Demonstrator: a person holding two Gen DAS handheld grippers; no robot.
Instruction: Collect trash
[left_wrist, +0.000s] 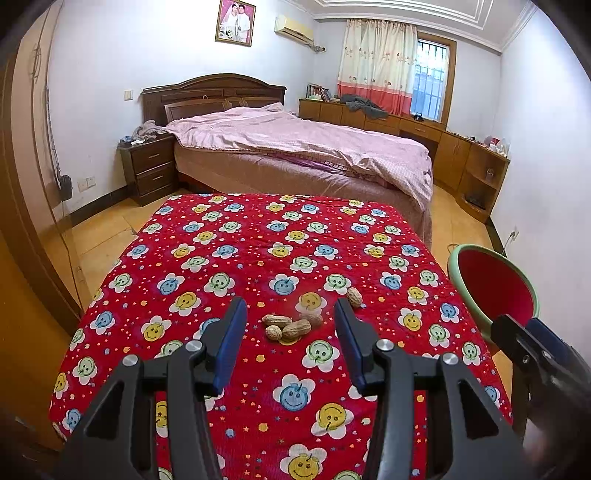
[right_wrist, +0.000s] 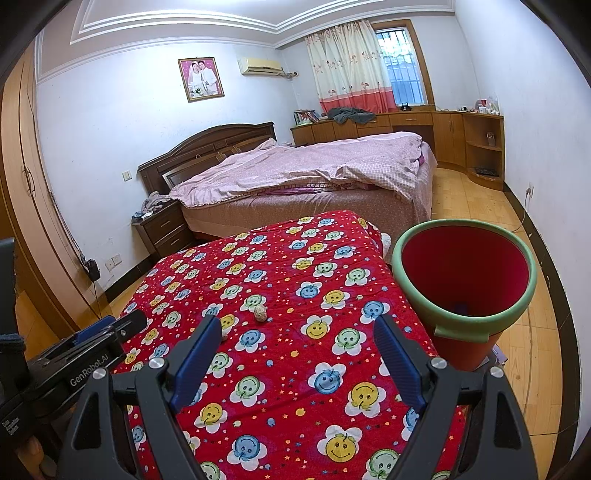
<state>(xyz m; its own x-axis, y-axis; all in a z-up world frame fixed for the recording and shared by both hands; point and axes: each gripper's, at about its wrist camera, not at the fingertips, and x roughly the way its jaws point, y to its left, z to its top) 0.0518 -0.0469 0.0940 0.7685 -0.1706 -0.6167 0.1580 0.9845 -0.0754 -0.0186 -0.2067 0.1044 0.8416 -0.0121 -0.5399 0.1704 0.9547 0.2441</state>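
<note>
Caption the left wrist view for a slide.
Open left gripper hovers over peanuts on the red cloth, bin at right.

Red cloth (left_wrist: 236, 258) carries smiley flowers in blue, yellow and green (plus tiny stars); beside it, the bin (right_wrist: 517, 314) is red with a green rim.

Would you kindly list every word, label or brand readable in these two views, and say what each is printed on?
"GenRobot.AI": white lettering on the black body of the left hand-held gripper, seen in the right wrist view.
Small white label lower on that same body: too small to read.
Nothing else carries readable text, including the framed photo.
</note>
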